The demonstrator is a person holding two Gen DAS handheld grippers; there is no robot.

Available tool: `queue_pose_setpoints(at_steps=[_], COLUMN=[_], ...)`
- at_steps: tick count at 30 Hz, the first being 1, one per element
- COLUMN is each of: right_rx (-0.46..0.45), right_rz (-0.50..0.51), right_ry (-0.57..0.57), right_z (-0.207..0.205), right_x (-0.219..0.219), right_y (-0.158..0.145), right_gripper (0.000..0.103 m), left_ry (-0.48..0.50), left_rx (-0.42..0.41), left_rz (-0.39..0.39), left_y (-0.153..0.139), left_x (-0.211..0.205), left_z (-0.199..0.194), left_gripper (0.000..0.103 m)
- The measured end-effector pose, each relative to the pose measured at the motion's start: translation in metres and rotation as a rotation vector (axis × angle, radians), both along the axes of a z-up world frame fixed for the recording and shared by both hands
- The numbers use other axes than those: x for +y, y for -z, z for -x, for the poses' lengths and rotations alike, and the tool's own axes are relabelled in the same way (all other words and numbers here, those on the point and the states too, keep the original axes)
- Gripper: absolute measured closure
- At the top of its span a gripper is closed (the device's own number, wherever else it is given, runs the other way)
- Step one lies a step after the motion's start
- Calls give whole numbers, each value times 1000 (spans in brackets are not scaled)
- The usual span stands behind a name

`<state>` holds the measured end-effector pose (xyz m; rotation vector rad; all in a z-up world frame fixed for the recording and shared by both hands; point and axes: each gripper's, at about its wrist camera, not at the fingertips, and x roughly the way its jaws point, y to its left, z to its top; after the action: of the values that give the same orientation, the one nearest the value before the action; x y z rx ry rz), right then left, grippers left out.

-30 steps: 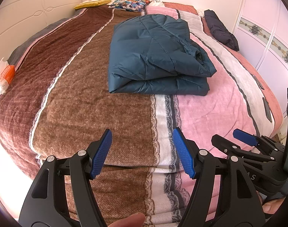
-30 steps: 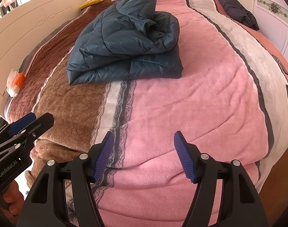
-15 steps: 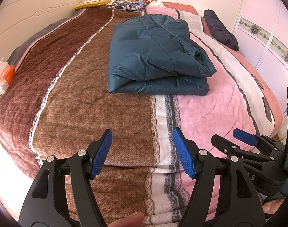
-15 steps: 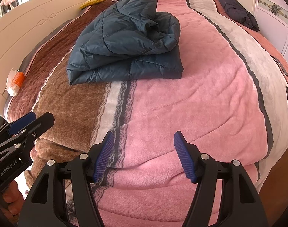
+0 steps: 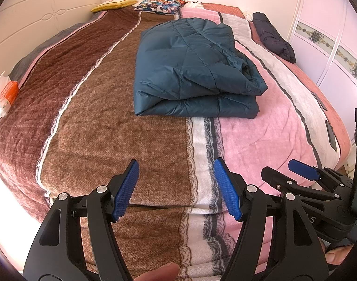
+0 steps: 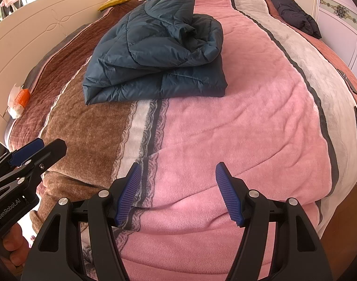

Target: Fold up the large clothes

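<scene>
A teal quilted puffer jacket [image 5: 192, 70] lies folded in a thick rectangular bundle on the striped blanket in the middle of the bed; it also shows in the right wrist view [image 6: 155, 53]. My left gripper [image 5: 176, 187] is open and empty, held over the near edge of the bed, well short of the jacket. My right gripper [image 6: 178, 192] is open and empty, also near the bed's front edge, to the right of the left one. The right gripper shows at the lower right of the left wrist view [image 5: 295, 173].
The bed's striped brown, white and pink blanket [image 5: 108, 128] covers everything. A dark navy garment [image 5: 274, 37] lies at the far right edge. Pillows [image 5: 159, 2] sit at the far end. An orange-and-white packet [image 5: 5, 93] lies at the left edge. White wardrobe doors [image 5: 330, 35] stand on the right.
</scene>
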<state>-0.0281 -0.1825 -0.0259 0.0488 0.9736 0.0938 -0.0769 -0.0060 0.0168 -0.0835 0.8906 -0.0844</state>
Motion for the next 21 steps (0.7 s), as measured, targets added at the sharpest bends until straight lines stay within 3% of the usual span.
queue_pose_setpoints(at_steps=[21], right_rx=[4], right_rz=[7], right_ry=[-7], right_z=[0], right_x=[1], right_y=[2], right_gripper=[37], left_ry=[0], left_rx=[0], left_rz=[1], left_y=[0], left_x=[1], left_z=[0], left_gripper=[37])
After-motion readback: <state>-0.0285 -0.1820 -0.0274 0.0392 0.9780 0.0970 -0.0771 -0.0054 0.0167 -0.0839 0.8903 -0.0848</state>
